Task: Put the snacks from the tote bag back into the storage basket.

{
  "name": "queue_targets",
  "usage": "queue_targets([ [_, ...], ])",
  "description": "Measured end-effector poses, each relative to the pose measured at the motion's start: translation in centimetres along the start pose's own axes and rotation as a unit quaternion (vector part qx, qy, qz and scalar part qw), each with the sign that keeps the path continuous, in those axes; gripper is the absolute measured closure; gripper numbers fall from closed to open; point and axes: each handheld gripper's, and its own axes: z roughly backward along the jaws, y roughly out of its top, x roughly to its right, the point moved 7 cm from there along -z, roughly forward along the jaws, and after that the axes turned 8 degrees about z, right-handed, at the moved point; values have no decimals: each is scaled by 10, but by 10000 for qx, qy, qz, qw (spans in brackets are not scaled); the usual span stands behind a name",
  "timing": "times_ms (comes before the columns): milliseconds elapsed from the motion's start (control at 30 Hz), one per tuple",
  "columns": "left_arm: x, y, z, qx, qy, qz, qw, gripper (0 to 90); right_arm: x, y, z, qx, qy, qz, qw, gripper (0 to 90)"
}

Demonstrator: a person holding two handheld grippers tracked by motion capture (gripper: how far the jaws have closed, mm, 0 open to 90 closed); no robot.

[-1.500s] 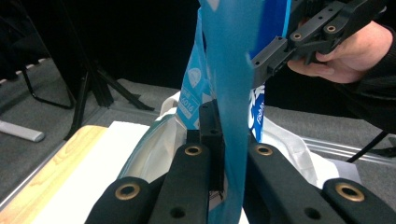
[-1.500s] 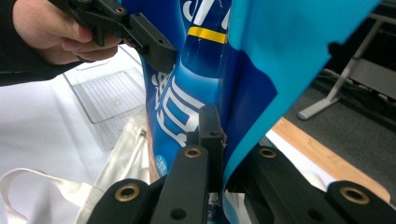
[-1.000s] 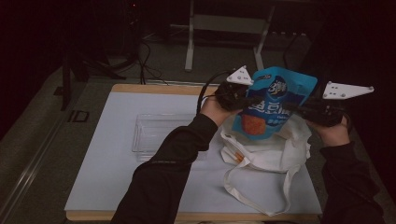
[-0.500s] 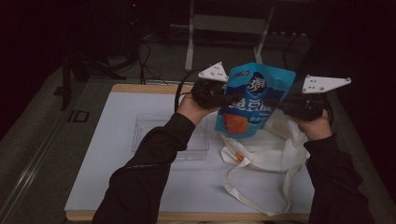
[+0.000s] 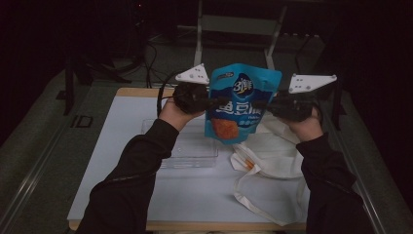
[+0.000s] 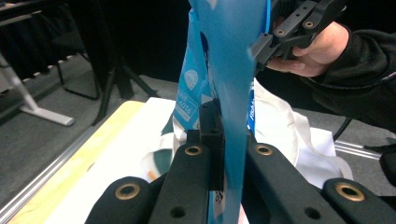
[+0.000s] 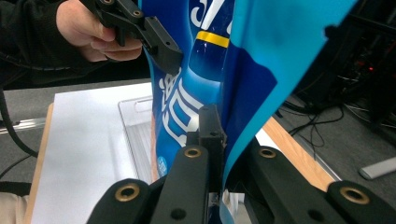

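**Blue pouch lifted higher between both tongs**

The bench point(image 5: 146, 195), covered in white, fills the lower middle of the high view. Against the frames from a second and half a second ago, nothing lying on it has shifted. The white cloth tote bag point(image 5: 272, 156) lies crumpled at lower right of centre, its long handles looping toward the bottom edge. The clear plastic tray point(image 5: 190, 148) sits just left of centre, beside the bag.

The blue snack pouch point(image 5: 242, 102) has risen. A second ago its lower part stood right at the bag's opening; now it hangs upright at upper centre of the frame, clear above the bag and tray, and a little farther left than before.

The left tongs point(image 5: 210, 103) grip the pouch's left edge and the right tongs point(image 5: 260, 105) its right edge. Both hands have come up and leftward with it.

In the left gripper view the jaws are closed tight on the thin blue film point(image 6: 231, 116), the other tongs point(image 6: 280, 35) clamping it at upper right. In the right gripper view the jaws likewise pinch the pouch's edge point(image 7: 243, 93), with the opposite tongs point(image 7: 149, 30) at upper left.
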Motion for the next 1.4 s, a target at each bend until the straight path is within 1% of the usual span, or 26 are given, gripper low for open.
queue_targets([
  [167, -5, -5, 19, -53, 61, 12, 10000, 900, -4, 9, -17, 12, 131, 57, 9999, 891],
  [200, -6, -7, 23, -54, 74, -23, 10000, 900, -5, 11, -21, 13, 154, 77, 9999, 890],
  [233, -6, -7, 23, -54, 74, -23, 10000, 900, -5, 11, -21, 13, 154, 77, 9999, 890],
  [267, -9, -10, 33, -45, 103, -13, 9999, 900, -7, 13, -24, 19, 185, 84, 9998, 890],
  [300, -10, -11, 37, -36, 126, -1, 9999, 900, -9, 19, -33, 29, 251, 129, 9996, 890],
  [333, -11, -13, 40, -38, 118, 28, 9999, 900, -10, 21, -36, 29, 275, 133, 9995, 890],
  [367, -12, -14, 44, -48, 144, 0, 9999, 900, -12, 22, -40, 21, 296, 154, 9994, 890],
  [600, -18, -22, 70, -52, 241, 69, 9997, 900, -19, 35, -64, 65, 496, 205, 9985, 890],
  [633, -19, -24, 73, -59, 263, 42, 9996, 900, -20, 37, -67, 71, 523, 220, 9984, 891],
  [733, -20, -26, 84, -82, 274, 54, 9996, 900, -25, 43, -75, 85, 630, 271, 9976, 891],
  [967, -24, -31, 107, -12, 355, 35, 9994, 900, -31, 57, -93, 165, 750, 356, 9964, 891],
  [1067, -28, -37, 113, -28, 382, 62, 9992, 900, -33, 58, -101, 160, 776, 362, 9962, 890],
  [1167, -33, -44, 114, -38, 398, 111, 9991, 900, -34, 56, -110, 139, 791, 350, 9962, 890],
  [1400, -45, -64, 107, -165, 426, 250, 9986, 900, -33, 38, -127, 54, 843, 205, 9962, 890],
])
